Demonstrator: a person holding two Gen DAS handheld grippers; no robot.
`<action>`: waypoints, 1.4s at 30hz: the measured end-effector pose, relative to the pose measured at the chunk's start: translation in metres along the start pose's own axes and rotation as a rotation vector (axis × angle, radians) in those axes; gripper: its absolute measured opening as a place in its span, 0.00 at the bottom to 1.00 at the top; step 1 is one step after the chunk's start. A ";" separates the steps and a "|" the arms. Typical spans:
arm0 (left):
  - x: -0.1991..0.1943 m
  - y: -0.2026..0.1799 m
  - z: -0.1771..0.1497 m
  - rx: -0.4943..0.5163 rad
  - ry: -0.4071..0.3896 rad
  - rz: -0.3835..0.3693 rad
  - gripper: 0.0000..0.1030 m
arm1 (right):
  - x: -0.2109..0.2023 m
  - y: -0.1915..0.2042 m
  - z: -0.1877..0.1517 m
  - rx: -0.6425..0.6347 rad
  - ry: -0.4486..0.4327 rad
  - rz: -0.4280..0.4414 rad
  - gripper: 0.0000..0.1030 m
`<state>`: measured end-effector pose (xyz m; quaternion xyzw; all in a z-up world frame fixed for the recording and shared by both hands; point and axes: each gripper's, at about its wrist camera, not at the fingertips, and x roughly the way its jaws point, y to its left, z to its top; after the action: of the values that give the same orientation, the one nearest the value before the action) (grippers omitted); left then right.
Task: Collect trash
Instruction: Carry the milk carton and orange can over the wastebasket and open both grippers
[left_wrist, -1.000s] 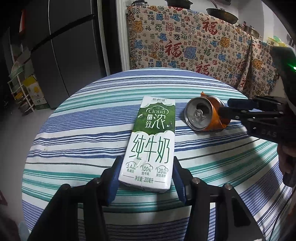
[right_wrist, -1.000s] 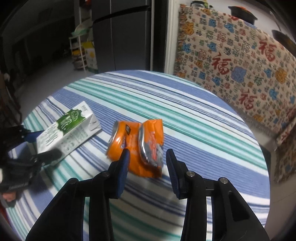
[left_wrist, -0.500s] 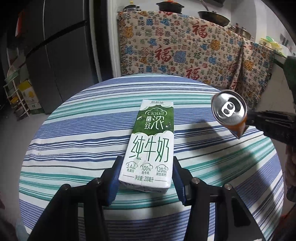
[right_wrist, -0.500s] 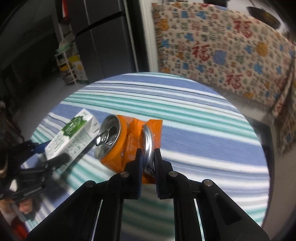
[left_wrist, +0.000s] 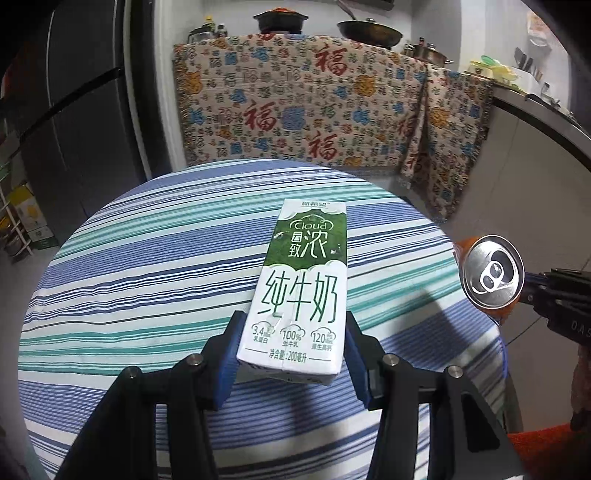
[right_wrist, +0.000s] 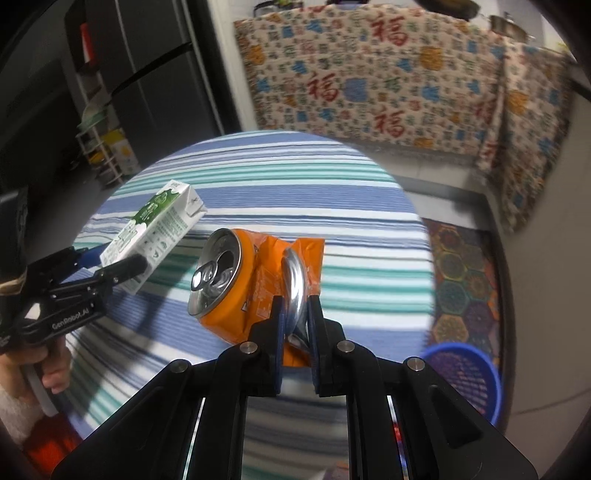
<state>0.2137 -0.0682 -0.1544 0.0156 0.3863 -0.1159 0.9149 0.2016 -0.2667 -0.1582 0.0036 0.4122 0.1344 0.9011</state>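
On the left we see our left gripper with its blue fingers clamped on the lower end of the milk carton, which sticks forward, lifted clear above the striped desk; in the right wrist view the same carton hangs tilted in the air with that gripper and the hand holding it at the left edge. Moving right, the crushed orange can is also off the desk, its open top turned left and its flattened bottom end pinched between the narrow fingers of our right gripper, which are drawn almost together on the metal. From the left wrist view the can shows its silver lid past the right edge of the desk. Farther right, on the floor beside a patterned mat, stands a blue basket. Behind the desk hangs a patterned cloth.
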 end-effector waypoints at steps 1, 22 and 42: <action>-0.003 -0.009 0.001 0.009 -0.004 -0.011 0.50 | -0.008 -0.007 -0.004 0.011 -0.006 -0.008 0.10; 0.000 -0.182 0.001 0.193 0.073 -0.301 0.50 | -0.086 -0.162 -0.074 0.323 -0.010 -0.193 0.10; 0.149 -0.315 -0.026 0.196 0.286 -0.371 0.50 | 0.002 -0.320 -0.155 0.708 0.267 -0.200 0.10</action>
<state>0.2252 -0.4017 -0.2592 0.0491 0.4950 -0.3155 0.8081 0.1639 -0.5911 -0.3000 0.2567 0.5450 -0.1056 0.7911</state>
